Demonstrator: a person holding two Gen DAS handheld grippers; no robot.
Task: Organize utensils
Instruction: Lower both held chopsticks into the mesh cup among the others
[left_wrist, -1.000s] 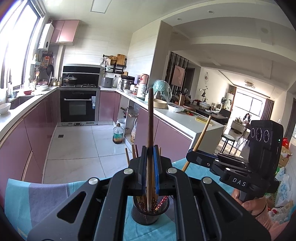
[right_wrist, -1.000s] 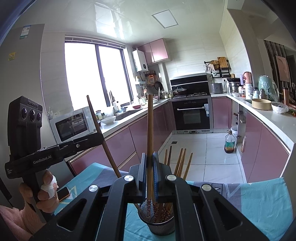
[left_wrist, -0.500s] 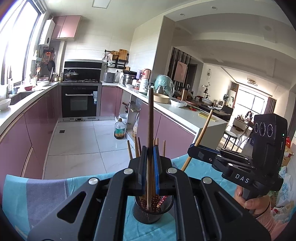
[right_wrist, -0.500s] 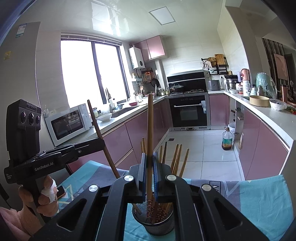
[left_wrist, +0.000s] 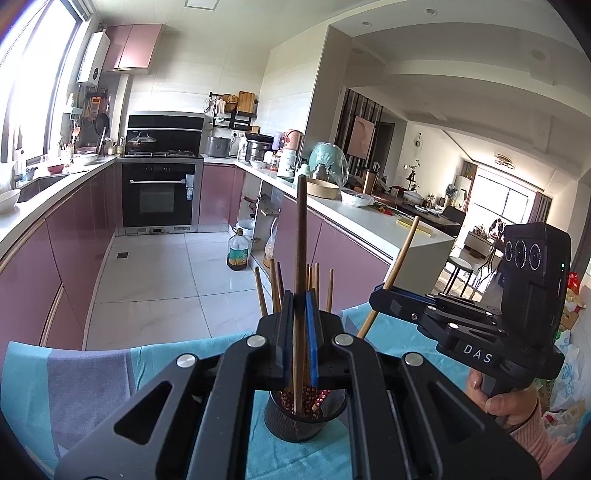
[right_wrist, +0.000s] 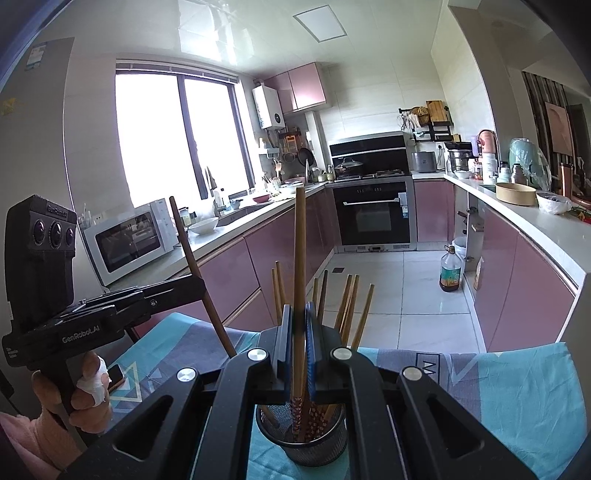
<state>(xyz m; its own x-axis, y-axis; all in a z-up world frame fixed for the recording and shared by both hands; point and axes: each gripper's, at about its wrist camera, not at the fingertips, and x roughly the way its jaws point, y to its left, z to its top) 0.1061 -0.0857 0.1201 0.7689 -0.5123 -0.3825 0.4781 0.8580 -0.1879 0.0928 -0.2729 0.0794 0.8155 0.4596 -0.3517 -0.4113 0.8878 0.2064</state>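
A black mesh utensil cup (left_wrist: 299, 421) (right_wrist: 303, 439) stands on the teal cloth and holds several wooden chopsticks (right_wrist: 347, 306). My left gripper (left_wrist: 300, 317) is shut on one dark chopstick (left_wrist: 301, 236), upright, its lower end inside the cup. My right gripper (right_wrist: 299, 325) is shut on another chopstick (right_wrist: 300, 243), also upright with its patterned end in the cup. The right gripper shows in the left wrist view (left_wrist: 384, 299) with its chopstick (left_wrist: 402, 251); the left gripper shows in the right wrist view (right_wrist: 199, 291).
The teal and grey cloth (right_wrist: 517, 398) covers the table. A phone (right_wrist: 114, 374) lies on it at the left. Behind are pink kitchen cabinets (left_wrist: 74, 236), an oven (left_wrist: 159, 195) and an oil bottle (left_wrist: 238, 254) on the floor.
Both grippers have moved down over the cup; the two held chopsticks now reach deeper into it. The cup sits higher in both views.
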